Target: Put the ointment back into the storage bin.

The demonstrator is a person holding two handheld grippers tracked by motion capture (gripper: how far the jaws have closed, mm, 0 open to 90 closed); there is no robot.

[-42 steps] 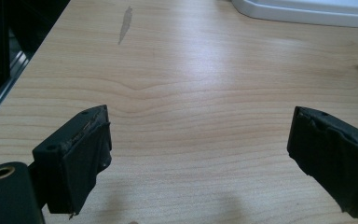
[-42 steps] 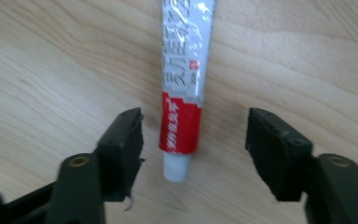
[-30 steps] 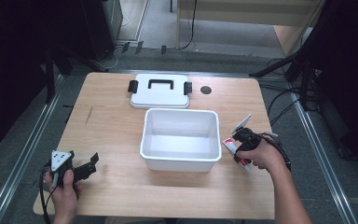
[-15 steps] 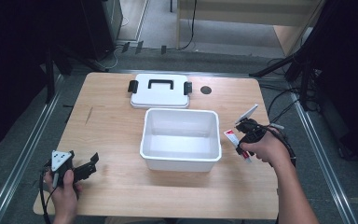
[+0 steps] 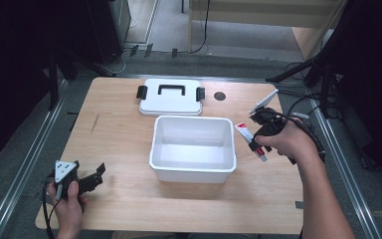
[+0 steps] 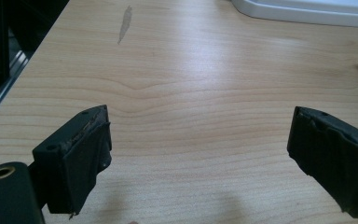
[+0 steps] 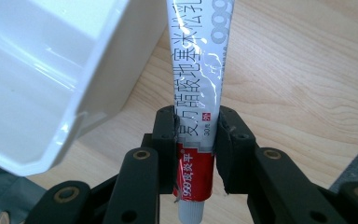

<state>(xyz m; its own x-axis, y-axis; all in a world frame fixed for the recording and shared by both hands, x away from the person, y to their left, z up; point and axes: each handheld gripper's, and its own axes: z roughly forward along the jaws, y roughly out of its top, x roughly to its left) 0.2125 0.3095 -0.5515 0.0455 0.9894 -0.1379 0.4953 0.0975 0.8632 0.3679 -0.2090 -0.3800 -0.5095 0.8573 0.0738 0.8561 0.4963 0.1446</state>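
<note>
I am resting the left gripper (image 5: 92, 180) near the counter's (image 5: 124, 134) front left corner, its jaws spread with only bare wood between them. Toward the middle, the white bin (image 5: 193, 148) is sitting open and looks empty, its lid (image 5: 170, 97) lying flat behind it toward the far edge. At the right edge, I am holding the right gripper (image 7: 196, 140) just beside the bin's right wall, its jaws pinching a tube of ointment (image 7: 196, 79) near its capped end. I judge the pick-up done; carrying the tube over the rim, letting go and fitting the lid are left. The tube's far end is cut off in the right gripper view, and its print is hard to read.
</note>
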